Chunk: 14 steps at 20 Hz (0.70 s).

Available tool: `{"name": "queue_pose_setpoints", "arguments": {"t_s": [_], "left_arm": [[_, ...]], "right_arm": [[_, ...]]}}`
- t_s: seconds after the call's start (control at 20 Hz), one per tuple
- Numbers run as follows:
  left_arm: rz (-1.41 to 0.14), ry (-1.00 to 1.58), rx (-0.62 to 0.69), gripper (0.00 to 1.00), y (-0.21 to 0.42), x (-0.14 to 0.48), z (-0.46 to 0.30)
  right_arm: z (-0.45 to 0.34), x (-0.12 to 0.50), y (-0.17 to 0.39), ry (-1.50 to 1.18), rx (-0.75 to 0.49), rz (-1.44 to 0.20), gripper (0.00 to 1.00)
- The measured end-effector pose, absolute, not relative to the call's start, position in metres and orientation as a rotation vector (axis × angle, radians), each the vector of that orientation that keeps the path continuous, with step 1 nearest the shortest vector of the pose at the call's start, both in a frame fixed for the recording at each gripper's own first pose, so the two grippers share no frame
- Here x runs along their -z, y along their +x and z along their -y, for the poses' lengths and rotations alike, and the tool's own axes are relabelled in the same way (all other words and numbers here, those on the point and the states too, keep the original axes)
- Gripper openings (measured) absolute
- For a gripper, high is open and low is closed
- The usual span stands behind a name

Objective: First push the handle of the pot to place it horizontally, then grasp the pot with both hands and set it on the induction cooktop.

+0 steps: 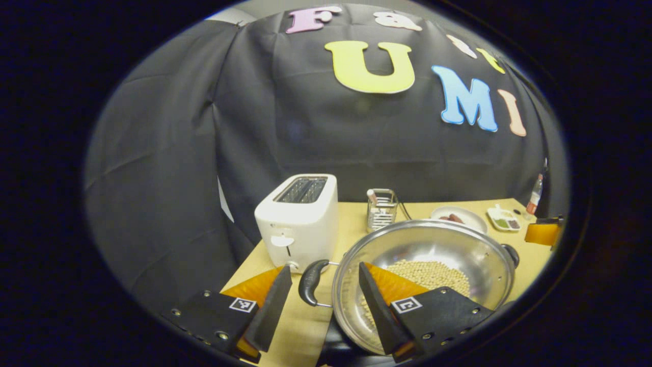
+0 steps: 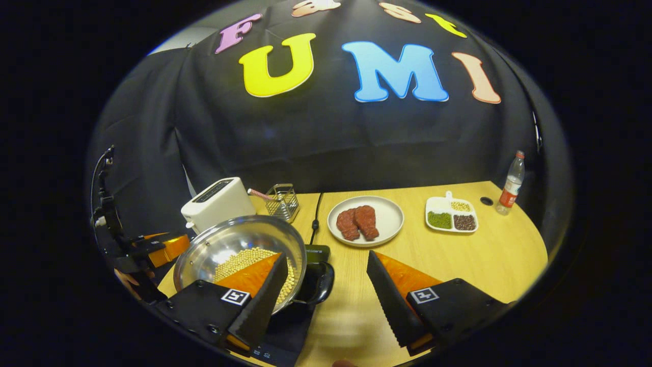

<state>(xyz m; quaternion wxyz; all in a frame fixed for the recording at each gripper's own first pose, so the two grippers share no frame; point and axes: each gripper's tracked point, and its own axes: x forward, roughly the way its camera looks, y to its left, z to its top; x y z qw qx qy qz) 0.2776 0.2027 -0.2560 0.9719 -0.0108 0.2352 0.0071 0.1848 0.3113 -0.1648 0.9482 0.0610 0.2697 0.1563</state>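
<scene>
At the near left end of the tabletop [image 2: 458, 255], the pot [image 2: 239, 252] is being straddled on both sides by the two tools, its bowl partly filled with pale beans [image 1: 430, 272] and its base appearing to sit over the dark induction cooktop [image 2: 293, 316], though how squarely cannot be told. In the left gripper view, the left tool [image 1: 323, 298] is being held wide open around the pot's black left handle [image 1: 310, 280], one finger outside it and the other reaching over the rim; nothing is being pressed. In the right gripper view, the right tool [image 2: 326, 290] is likewise being held wide open around the black right handle [image 2: 318, 283], with nothing gripped. The two-handed stage is judged to be in hand, either just before a grasp or just after a release. If a grasp is intended, both tools are being called on to close together on the handles, so that the pot is kept level and the beans are not spilled towards the toaster [image 1: 298, 219].
</scene>
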Motion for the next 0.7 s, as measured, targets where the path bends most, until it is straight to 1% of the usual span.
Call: {"name": "queue_pose_setpoints", "arguments": {"t_s": [0.05,0.2,0.25,0.3,0.35,0.4,0.6,0.65,0.7], "left_arm": [[-0.449,-0.018,-0.017,0.81,0.274,0.243,-0.196],[-0.381,0.005,-0.010,0.81,0.266,0.206,-0.171],[-0.367,0.008,-0.011,0.78,0.262,0.196,-0.161],[-0.352,0.007,-0.008,0.81,0.258,0.185,-0.150],[-0.335,0.003,-0.005,0.81,0.253,0.173,-0.139],[-0.319,-0.002,-0.001,0.78,0.248,0.163,-0.125],[-0.263,-0.019,0.035,0.78,0.218,0.122,-0.074],[-0.246,-0.016,0.039,0.82,0.209,0.112,-0.062],[-0.231,-0.013,0.042,0.83,0.200,0.103,-0.053]], "right_arm": [[-0.299,0.157,0.184,0.121,-0.307,-0.526,0.98],[-0.264,0.133,0.180,0.126,-0.295,-0.466,0.98],[-0.252,0.128,0.178,0.123,-0.293,-0.451,0.98],[-0.238,0.123,0.176,0.115,-0.283,-0.438,0.98],[-0.225,0.116,0.172,0.109,-0.278,-0.423,0.98],[-0.212,0.109,0.168,0.105,-0.274,-0.406,0.98],[-0.161,0.081,0.148,0.085,-0.260,-0.331,0.98],[-0.148,0.073,0.142,0.080,-0.254,-0.311,0.98],[-0.136,0.066,0.137,0.076,-0.249,-0.294,0.98]]}}
